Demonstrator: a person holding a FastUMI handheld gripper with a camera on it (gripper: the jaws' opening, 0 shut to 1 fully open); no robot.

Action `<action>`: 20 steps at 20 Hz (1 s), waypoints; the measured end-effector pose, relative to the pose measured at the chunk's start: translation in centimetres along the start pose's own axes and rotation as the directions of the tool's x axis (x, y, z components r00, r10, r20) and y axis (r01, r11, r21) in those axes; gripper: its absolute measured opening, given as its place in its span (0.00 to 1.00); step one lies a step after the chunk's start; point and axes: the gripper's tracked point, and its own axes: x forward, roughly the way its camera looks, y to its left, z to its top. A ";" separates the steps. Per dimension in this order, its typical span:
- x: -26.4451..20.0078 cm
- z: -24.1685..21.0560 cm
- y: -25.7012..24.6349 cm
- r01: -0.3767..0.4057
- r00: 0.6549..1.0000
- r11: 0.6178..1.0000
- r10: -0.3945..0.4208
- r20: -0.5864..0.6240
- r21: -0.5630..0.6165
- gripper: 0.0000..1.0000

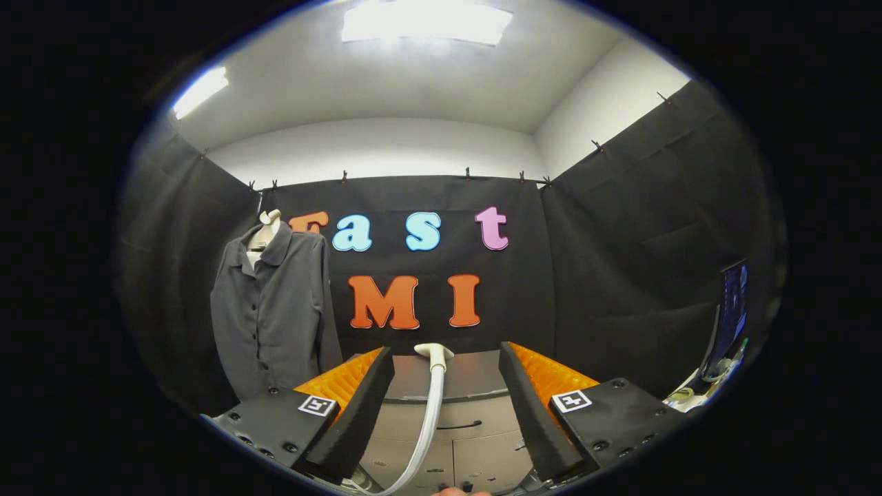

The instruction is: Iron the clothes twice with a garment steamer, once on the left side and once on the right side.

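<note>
A grey button-up shirt (275, 317) hangs on a pale dress form against the booth wall, off to the left beyond my left finger. The steamer's white head (434, 354) stands upright on its white hose (428, 420), which rises through the gap between my fingers. My gripper (446, 351) is open, its black-padded fingers (358, 406) spread wide on either side of the hose and touching neither it nor the head. Whether the head is level with the fingertips or a little beyond them I cannot tell.
Below and ahead stands a grey cabinet (475, 424) with drawers and a dark top. A screen (734, 310) and some small items sit at the far right. A fingertip of a person's hand (458, 491) shows under the fingers.
</note>
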 end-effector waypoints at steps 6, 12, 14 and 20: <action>0.2 -0.2 0.4 -0.003 1.000 1.000 0.003 -0.015 0.009 0.98; 1.2 -0.3 2.8 -0.015 0.999 0.999 0.014 -0.039 -0.032 0.98; 1.6 -0.1 3.7 -0.020 0.999 0.999 0.018 -0.037 -0.043 0.98; 5.2 0.2 5.5 -0.042 0.997 0.997 0.037 -0.072 -0.062 0.98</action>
